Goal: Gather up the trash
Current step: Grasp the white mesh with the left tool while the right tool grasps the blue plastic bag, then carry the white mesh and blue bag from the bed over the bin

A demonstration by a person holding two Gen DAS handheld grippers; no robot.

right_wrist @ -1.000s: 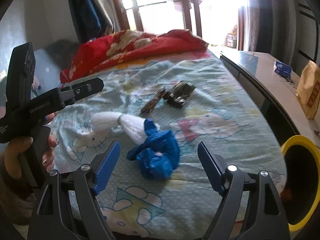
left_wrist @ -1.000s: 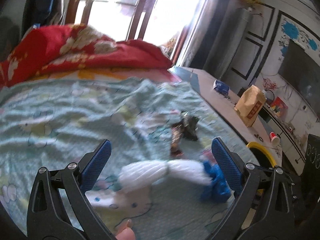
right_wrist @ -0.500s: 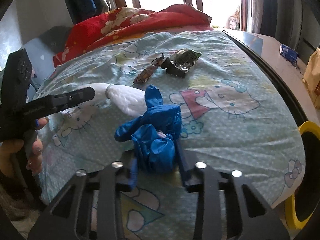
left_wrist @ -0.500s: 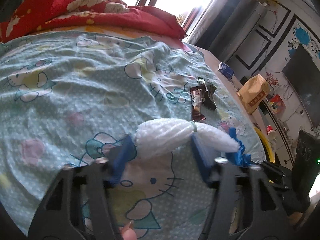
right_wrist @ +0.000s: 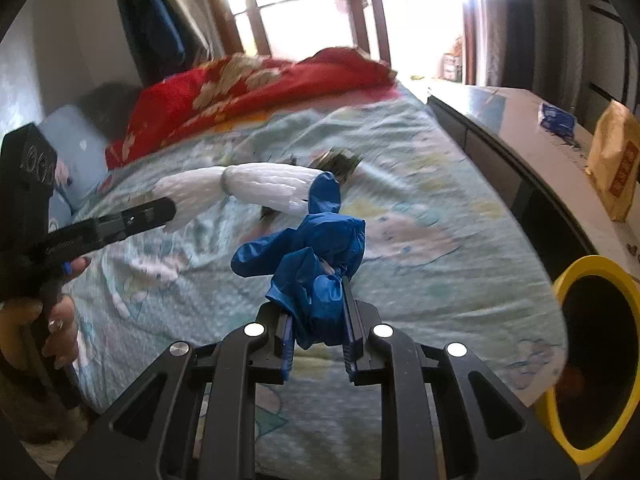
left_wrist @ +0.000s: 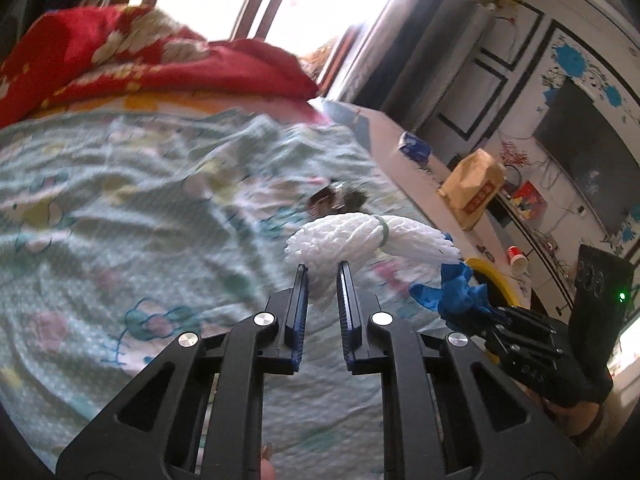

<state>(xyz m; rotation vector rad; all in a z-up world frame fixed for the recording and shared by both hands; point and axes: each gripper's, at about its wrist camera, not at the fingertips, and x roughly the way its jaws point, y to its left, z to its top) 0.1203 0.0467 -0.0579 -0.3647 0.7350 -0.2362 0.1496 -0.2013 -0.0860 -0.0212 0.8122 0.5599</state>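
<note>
Trash rides in both grippers above the bed sheet (right_wrist: 420,184). The left gripper (left_wrist: 322,280) is clamped on a white foam net sleeve (left_wrist: 360,236), ribbed and puffy, cinched mid-length by a green band. The right gripper (right_wrist: 316,312) pinches a crumpled blue plastic bag (right_wrist: 312,256), glossy and wrinkled. A round yellow-rimmed bin (right_wrist: 592,276) stands beside the bed; its dark inside cannot be made out. Crinkled foil wrappers (right_wrist: 340,160) lie on the sheet.
</note>
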